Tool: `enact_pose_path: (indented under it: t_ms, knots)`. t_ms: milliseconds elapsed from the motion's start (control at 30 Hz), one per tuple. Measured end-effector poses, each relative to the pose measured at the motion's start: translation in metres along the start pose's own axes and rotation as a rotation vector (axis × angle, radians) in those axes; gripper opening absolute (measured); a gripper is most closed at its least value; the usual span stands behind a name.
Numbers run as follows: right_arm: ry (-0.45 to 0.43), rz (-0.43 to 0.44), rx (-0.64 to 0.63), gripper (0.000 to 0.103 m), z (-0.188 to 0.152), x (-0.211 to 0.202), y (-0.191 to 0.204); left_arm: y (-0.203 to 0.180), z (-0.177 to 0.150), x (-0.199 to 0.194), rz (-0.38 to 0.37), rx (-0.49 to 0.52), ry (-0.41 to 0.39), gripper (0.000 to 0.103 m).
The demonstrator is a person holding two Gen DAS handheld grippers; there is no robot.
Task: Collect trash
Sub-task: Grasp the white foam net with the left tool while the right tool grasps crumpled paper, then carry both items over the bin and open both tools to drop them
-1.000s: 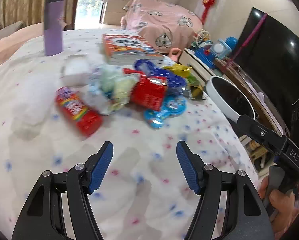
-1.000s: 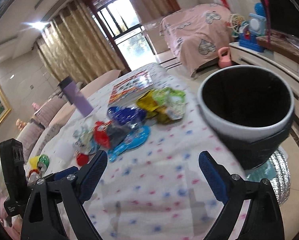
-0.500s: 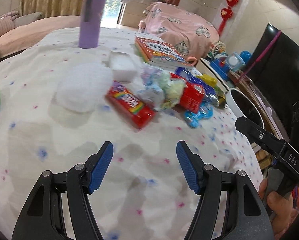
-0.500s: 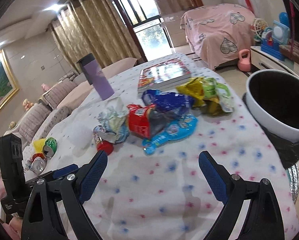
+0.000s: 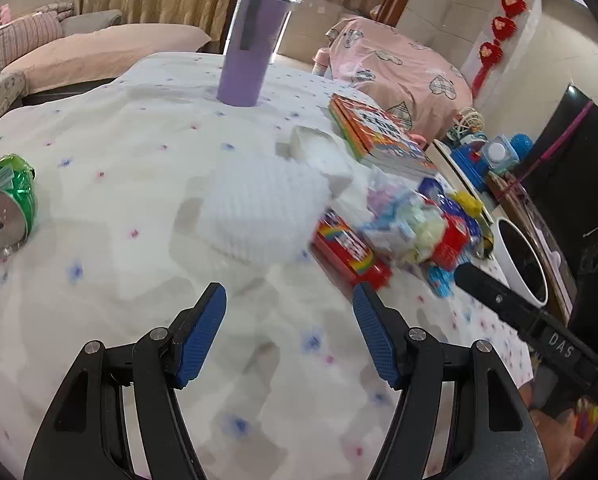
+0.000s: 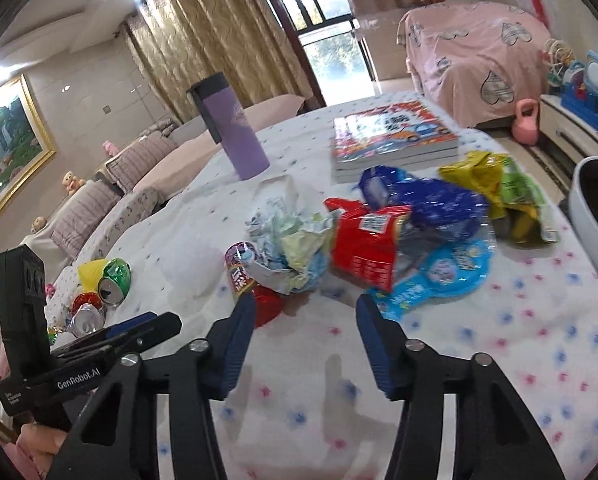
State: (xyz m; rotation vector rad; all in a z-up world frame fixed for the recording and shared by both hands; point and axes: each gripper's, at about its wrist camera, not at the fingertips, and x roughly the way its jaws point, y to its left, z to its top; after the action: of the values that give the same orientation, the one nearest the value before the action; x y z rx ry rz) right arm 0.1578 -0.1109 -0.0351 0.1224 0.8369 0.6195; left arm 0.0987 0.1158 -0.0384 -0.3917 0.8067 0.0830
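Blue-padded jaws of the right gripper (image 6: 305, 320) stand apart, empty, nearest the red candy tube (image 6: 246, 276) — its long axis apparently toward them. Left gripper (image 5: 289, 306), jaws apart, hangs farther back; bin (image 6: 595, 216) far right.

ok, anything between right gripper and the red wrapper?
Right wrist view: only bare dotted cloth between right gripper and red wrapper.

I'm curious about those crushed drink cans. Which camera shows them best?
The left wrist view: the green can lies large at its left edge, shiny end facing the camera. In the right wrist view the cans are several but small, far left, behind the left gripper.
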Motion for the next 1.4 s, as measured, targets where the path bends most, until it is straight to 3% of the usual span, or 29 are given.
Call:
enact_pose_path:
  t_ms: [133, 333, 400, 433, 467, 533, 800, 1000, 1400]
  knots:
    - [0.021, 0.021, 0.018, 0.051, 0.006, 0.018, 0.0, 0.003, 0.015, 0.007, 0.015, 0.01, -0.011, 0.078]
    - [0.044, 0.031, 0.038, 0.051, 0.016, 0.042, -0.002, 0.01, 0.033, 0.03, 0.028, 0.001, -0.002, 0.078]
    - [0.048, 0.034, 0.043, 0.045, 0.018, 0.049, -0.002, 0.011, 0.034, 0.036, 0.026, 0.008, 0.004, 0.066]
    - [0.051, 0.031, 0.039, 0.029, 0.019, 0.051, -0.002, 0.009, 0.034, 0.038, 0.027, 0.021, 0.01, 0.043]
    - [0.057, 0.025, 0.033, 0.017, 0.019, 0.053, -0.001, 0.008, 0.032, 0.041, 0.025, 0.034, 0.027, 0.028]
    - [0.058, 0.013, 0.024, 0.011, 0.018, 0.053, 0.0, 0.007, 0.03, 0.042, 0.014, 0.041, 0.04, 0.017]
    - [-0.004, 0.034, -0.015, 0.006, 0.017, 0.023, 0.006, -0.002, 0.02, 0.017, 0.004, 0.045, 0.003, 0.013]
    - [-0.056, 0.066, -0.024, 0.005, 0.017, -0.012, 0.007, -0.024, 0.014, -0.007, -0.055, 0.069, -0.024, 0.013]
    - [-0.136, 0.006, 0.058, 0.005, 0.003, -0.077, -0.039, -0.112, -0.002, -0.009, -0.202, 0.204, 0.019, 0.013]
